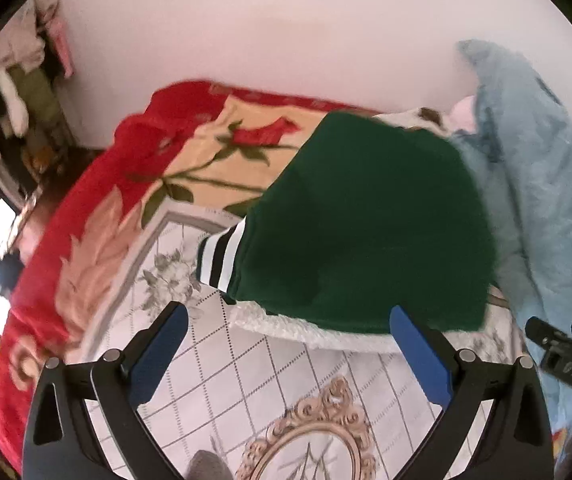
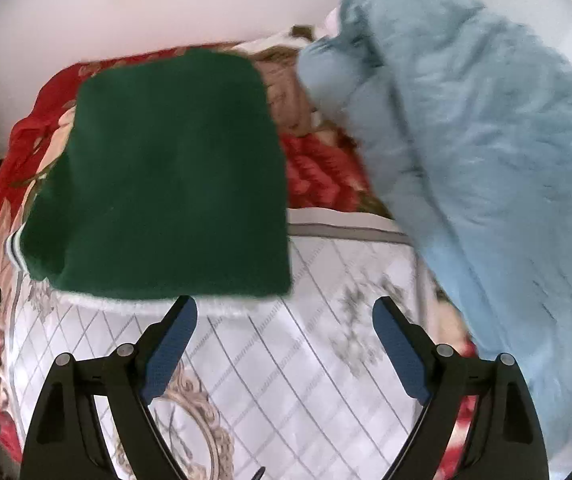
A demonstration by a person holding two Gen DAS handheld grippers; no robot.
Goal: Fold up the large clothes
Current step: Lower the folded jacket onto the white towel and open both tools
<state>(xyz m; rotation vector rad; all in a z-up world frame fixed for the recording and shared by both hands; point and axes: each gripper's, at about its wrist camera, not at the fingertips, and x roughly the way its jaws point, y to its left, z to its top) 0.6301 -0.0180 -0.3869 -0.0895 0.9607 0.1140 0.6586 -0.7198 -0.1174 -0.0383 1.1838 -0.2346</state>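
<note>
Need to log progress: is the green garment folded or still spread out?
Folded: the green garment lies as a compact block on the bed, striped cuff tucked at one side.

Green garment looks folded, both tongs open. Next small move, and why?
Probably swing the right tongs toward the light blue fleece garment heaped on the right. The green garment already lies folded flat on the bed cover, and both right and left tongs stand open with nothing between them, so the blue one looks next.
</note>
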